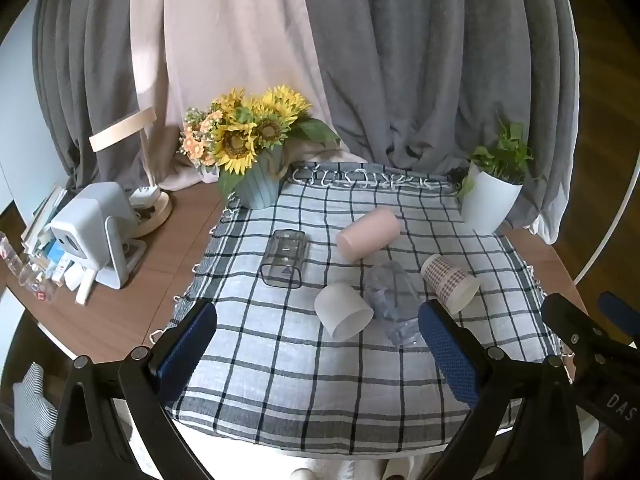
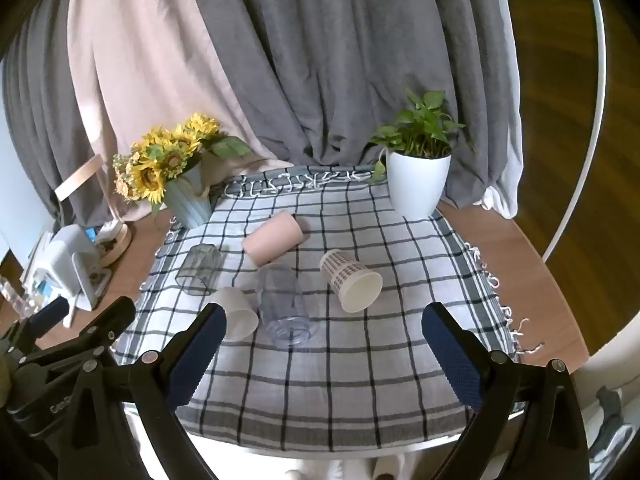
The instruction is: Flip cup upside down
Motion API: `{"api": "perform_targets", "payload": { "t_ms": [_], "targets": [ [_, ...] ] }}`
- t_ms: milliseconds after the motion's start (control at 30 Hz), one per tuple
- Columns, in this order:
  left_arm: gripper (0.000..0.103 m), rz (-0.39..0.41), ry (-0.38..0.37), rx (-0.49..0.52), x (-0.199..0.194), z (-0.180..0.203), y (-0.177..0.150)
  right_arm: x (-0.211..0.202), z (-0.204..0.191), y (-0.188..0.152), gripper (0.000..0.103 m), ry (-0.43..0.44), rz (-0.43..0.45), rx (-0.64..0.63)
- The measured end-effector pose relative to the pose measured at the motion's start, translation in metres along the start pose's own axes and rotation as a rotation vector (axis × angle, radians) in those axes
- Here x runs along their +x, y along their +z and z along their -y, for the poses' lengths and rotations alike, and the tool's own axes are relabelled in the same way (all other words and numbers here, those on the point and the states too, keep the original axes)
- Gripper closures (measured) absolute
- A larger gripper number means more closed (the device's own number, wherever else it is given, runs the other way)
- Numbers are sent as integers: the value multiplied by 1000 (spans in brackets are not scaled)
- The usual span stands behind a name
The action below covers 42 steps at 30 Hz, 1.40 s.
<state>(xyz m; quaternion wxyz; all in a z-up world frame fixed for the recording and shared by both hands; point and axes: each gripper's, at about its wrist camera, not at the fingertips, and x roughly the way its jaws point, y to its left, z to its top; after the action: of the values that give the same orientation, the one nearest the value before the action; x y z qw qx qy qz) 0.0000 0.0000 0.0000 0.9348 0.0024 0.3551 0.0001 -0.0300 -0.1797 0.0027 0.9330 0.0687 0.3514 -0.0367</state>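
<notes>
Several cups lie on their sides on a checked cloth [image 1: 280, 360]: a pink cup [image 1: 368, 238] [image 2: 273, 239], a dark clear square cup [image 1: 285, 259] [image 2: 199, 269], a white cup [image 1: 343, 310] [image 2: 236, 312], a clear glass [image 1: 392, 306] [image 2: 285, 304] and a patterned paper cup [image 1: 450, 283] [image 2: 351, 280]. My left gripper [image 1: 316, 344] is open and empty above the cloth's near part, short of the white cup. My right gripper [image 2: 322, 344] is open and empty, short of the clear glass and paper cup. The right gripper also shows in the left wrist view [image 1: 592, 332].
A blue vase of sunflowers [image 1: 256, 184] [image 2: 188, 200] stands at the cloth's back left. A white plant pot [image 1: 490, 200] [image 2: 418, 184] stands at the back right. A white device [image 1: 96, 236] and small clutter sit on the wooden table at left. Grey curtains hang behind.
</notes>
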Motion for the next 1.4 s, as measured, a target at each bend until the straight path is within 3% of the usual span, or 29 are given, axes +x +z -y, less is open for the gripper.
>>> {"api": "perform_targets", "payload": {
  "t_ms": [1400],
  "targets": [
    [0, -3, -6, -7, 0, -1, 0, 5, 0, 0, 4, 3, -1, -2]
  ]
}}
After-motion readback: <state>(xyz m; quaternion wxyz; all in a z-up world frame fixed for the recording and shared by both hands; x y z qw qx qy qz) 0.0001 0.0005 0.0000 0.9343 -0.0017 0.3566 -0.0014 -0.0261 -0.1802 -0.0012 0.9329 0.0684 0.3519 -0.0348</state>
